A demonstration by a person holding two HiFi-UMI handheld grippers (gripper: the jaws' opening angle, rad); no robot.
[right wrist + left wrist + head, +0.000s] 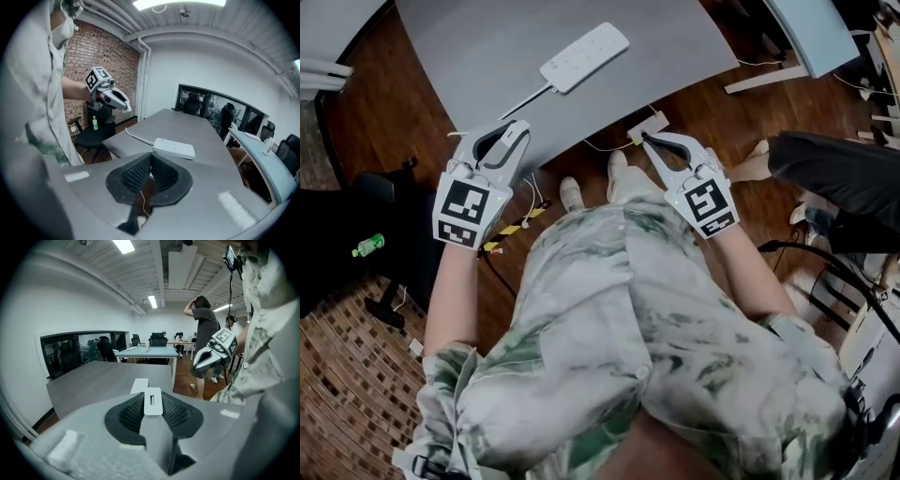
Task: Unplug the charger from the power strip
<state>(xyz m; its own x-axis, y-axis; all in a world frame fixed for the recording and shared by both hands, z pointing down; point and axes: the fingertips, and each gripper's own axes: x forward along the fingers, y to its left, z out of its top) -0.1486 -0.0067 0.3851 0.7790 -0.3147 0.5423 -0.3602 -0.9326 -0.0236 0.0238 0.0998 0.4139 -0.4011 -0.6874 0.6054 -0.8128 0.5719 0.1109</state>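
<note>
The white power strip (584, 57) lies flat on the grey table (487, 56), its cord (523, 101) running toward the near edge; nothing is plugged into it. My left gripper (517, 129) hovers at the table's near edge, shut on a white charger block (152, 401) whose slot faces the camera. The strip (139, 385) lies beyond it. My right gripper (645, 138) is off the table's near corner, shut on the thin white cable (142, 197) that hangs between its jaws; a yellow-green tag (634, 140) sits at its tips. The strip (174, 147) lies ahead of the right gripper (150, 164).
A black chair (356, 225) with a green bottle (367, 246) stands left of me. Another person's leg (834, 169) is at the right, beside a light blue table (811, 33). A yellow-black striped cable (514, 230) lies on the wooden floor.
</note>
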